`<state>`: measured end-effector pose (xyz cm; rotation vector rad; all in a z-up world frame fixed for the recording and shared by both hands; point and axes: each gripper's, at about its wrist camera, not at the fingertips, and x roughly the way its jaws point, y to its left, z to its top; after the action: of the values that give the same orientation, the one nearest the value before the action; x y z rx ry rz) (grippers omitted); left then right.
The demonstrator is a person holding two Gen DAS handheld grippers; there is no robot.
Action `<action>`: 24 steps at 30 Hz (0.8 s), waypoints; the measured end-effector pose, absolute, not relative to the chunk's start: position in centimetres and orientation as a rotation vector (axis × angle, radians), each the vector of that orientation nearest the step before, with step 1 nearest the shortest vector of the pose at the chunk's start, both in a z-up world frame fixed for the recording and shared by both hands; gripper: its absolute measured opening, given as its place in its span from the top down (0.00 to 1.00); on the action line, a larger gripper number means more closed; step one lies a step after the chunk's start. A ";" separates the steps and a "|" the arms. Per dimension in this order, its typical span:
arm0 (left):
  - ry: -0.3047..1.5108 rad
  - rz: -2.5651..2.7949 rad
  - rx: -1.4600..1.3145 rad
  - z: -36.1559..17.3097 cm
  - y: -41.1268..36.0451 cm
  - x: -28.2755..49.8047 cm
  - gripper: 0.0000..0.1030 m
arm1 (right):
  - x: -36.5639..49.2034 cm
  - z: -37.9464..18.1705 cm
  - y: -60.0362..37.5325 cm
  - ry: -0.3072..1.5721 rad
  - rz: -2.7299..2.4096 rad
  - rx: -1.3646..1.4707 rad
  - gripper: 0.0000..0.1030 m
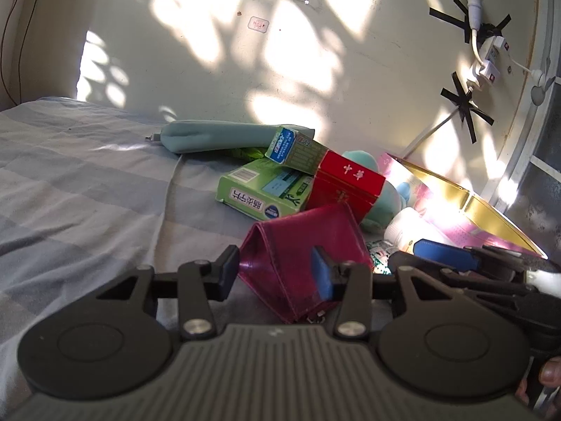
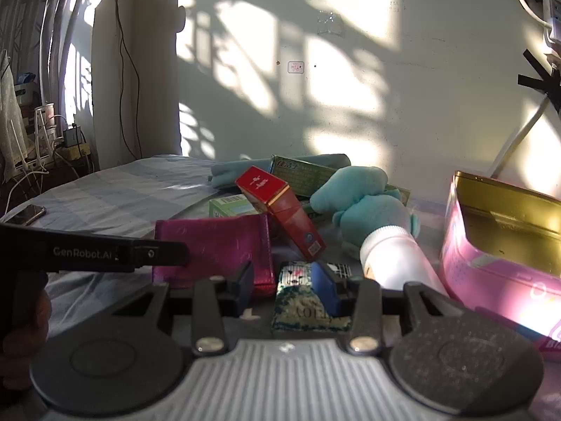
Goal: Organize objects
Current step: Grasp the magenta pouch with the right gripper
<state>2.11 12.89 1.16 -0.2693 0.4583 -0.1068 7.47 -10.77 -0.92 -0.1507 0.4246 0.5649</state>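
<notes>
Evidently little is sorted: boxes (image 1: 259, 193), wallet (image 1: 301, 256), plush (image 2: 364, 200) and bottle (image 2: 392, 259) are lying heaped on the bed (image 1: 87, 189), tin (image 2: 505, 228) apparently holding nothing. Left tool (image 1: 277, 273) is straddling the wallet, jaws apart. Right tool (image 2: 287, 287) is gaping around a packet (image 2: 301, 301). Only the right view is showing a phone (image 2: 29, 213).

Left gripper (image 1: 277, 273) is low and pointing forward, fingers spread wide, blue pads (image 1: 320, 277) facing in. Right gripper (image 2: 289, 286) is down low too, fingers apart. In the left wrist view the right one sits off to the right, angled across, and a bit of hand (image 1: 547, 380) shows at the bottom right corner. In the right wrist view the left one reaches in from the left edge
</notes>
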 end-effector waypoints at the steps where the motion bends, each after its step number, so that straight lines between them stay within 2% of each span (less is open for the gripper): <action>1: 0.457 -0.100 -0.248 1.2 12.6 2.1 0.54 | 7.3 -0.6 -10.7 0.407 0.565 -0.171 0.63; 6: 0.473 -0.087 -0.235 1.2 12.6 2.5 0.53 | 8.5 3.1 -10.8 0.352 0.552 -0.103 0.63; 9: 0.473 -0.068 -0.241 1.0 12.6 2.6 0.46 | 9.6 4.7 -12.3 0.335 0.534 -0.007 0.62; 17: 0.477 -0.076 -0.217 0.9 11.9 2.7 0.45 | 9.3 9.1 -18.1 0.184 0.451 0.082 0.58; 24: 0.477 -0.076 -0.225 0.9 11.9 2.7 0.45 | 8.5 9.9 -19.8 0.126 0.437 0.102 0.54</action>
<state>2.66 11.86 0.88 -0.2246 0.4774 -0.0760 8.47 -19.77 9.90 0.1015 0.1255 0.4368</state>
